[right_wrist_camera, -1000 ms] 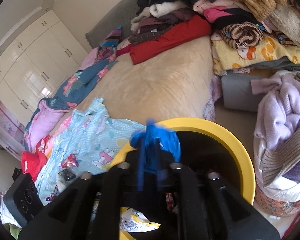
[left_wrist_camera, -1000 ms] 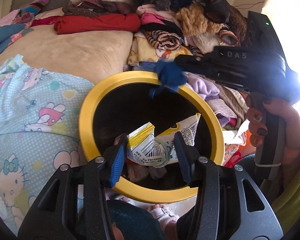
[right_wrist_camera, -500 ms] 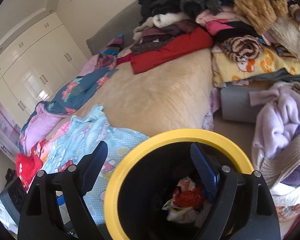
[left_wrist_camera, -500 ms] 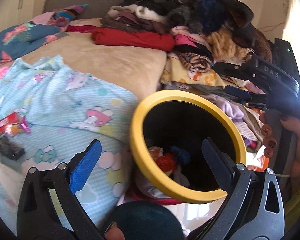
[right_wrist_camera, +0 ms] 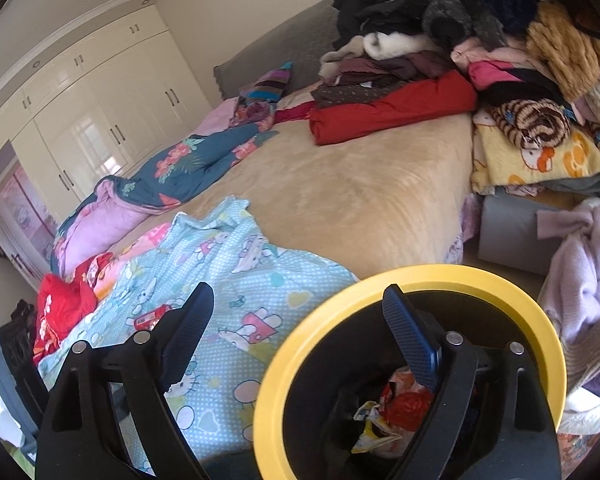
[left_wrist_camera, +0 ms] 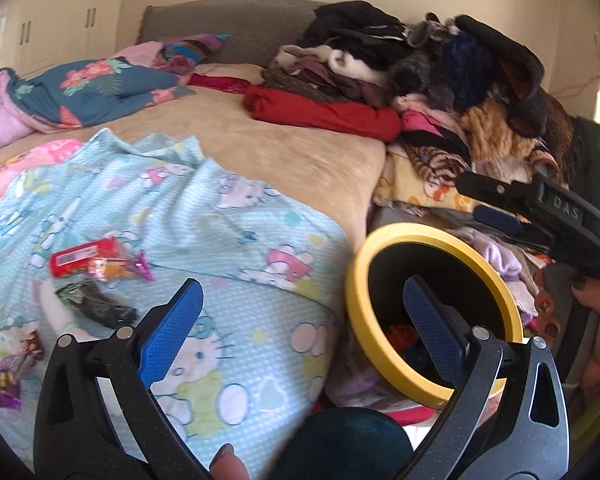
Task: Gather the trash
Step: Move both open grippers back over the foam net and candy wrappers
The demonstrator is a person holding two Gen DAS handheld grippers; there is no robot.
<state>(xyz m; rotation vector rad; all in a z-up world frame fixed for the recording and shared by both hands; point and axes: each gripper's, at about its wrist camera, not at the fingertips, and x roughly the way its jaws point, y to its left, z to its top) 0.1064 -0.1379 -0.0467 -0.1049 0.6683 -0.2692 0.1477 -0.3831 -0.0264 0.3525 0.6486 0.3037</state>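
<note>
Left gripper (left_wrist_camera: 302, 312) wide, empty; right gripper (right_wrist_camera: 298, 320) opening, empty; crumpled wrappers (left_wrist_camera: 100, 262) on blanket (left_wrist_camera: 228, 232).

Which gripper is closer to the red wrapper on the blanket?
Left. The left gripper hovers just beside the red wrapper; the right gripper, jaws opening and empty, sits over the yellow bin.

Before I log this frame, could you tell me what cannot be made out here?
- Bin contents: right wrist view, partly hidden by the right gripper, whose jaws are opening with nothing between them.
- Wrapper print: left wrist view, too small to read.
- Purple packet: left wrist view, cut by the edge.
</note>
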